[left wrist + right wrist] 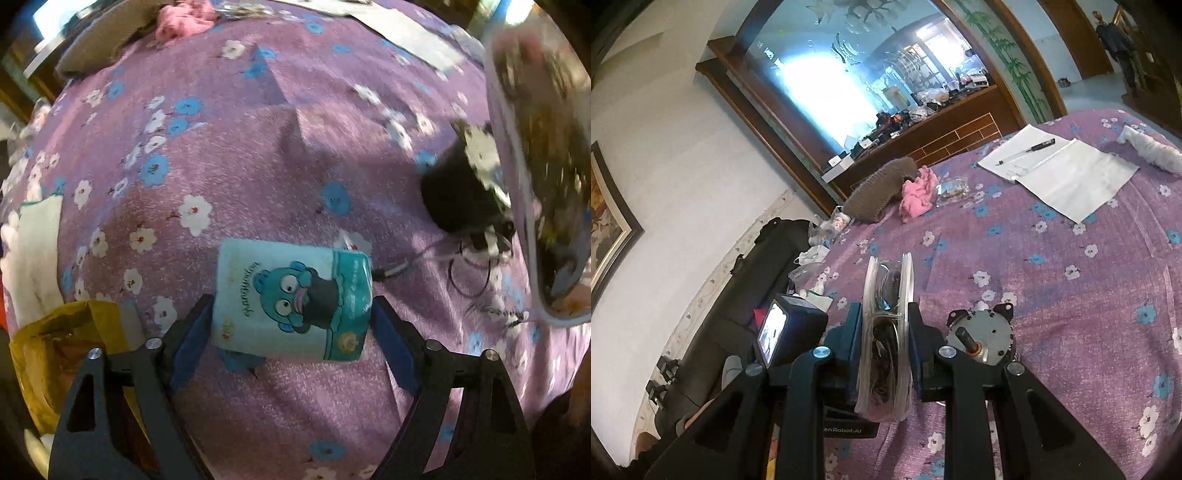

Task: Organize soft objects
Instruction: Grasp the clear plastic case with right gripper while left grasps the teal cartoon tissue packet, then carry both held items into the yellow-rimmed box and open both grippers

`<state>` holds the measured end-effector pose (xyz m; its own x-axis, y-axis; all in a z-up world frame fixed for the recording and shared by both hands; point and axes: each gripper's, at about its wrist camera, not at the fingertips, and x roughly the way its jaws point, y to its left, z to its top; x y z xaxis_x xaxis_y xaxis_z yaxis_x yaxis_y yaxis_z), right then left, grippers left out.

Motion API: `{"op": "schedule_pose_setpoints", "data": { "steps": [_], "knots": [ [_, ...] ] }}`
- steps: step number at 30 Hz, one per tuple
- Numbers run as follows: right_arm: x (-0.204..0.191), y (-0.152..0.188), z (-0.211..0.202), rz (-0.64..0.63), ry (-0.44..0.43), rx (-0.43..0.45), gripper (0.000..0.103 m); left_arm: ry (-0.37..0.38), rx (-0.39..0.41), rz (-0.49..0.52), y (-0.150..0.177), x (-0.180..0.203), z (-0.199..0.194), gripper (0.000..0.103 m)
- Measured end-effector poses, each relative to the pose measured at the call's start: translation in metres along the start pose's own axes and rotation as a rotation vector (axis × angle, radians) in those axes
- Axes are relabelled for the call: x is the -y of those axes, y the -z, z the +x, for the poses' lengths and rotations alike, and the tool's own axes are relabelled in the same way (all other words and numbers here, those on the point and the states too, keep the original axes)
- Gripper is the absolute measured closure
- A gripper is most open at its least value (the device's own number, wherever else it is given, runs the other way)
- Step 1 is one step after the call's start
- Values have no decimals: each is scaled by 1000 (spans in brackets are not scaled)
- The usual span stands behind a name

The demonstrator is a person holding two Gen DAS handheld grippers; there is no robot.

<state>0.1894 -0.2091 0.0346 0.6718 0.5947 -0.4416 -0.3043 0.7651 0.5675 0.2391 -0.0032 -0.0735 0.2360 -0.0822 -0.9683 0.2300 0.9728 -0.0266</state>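
In the left wrist view my left gripper (291, 314) has its blue pads on both sides of a teal tissue pack (291, 299) with a cartoon bear, held just above the purple flowered cloth (258, 147). In the right wrist view my right gripper (884, 325) is shut on a clear plastic pouch (886, 332) with dark contents, held upright above the cloth (1052, 295). That pouch shows blurred at the right edge of the left view (543, 147). A pink soft cloth (918, 194) and a brown knitted piece (875, 192) lie at the table's far edge.
A small grey motor (982, 332) with wires sits beside my right gripper; it looks dark and blurred in the left view (461, 192). An open notebook (1060, 170) with a pen, a white rolled cloth (1152, 151), a yellow bag (55, 350) and a white towel (33, 251) lie around.
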Motion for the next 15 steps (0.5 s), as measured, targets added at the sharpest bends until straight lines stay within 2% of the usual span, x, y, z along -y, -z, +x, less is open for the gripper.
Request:
{"op": "schedule_pose_setpoints", "data": {
  "steps": [1, 4, 8, 15],
  "knots": [
    [0, 1, -1, -1, 2, -1, 82, -4, 15, -17, -1, -3, -2, 28],
    [0, 1, 0, -1, 5, -2, 82, 6, 31, -42, 5, -13, -8, 29],
    [-5, 5, 2, -20, 0, -9, 82, 8, 100, -63, 28, -17, -36, 29],
    [-24, 17, 18, -90, -22, -56, 82, 138, 245, -177, 74, -13, -93, 29]
  ]
}}
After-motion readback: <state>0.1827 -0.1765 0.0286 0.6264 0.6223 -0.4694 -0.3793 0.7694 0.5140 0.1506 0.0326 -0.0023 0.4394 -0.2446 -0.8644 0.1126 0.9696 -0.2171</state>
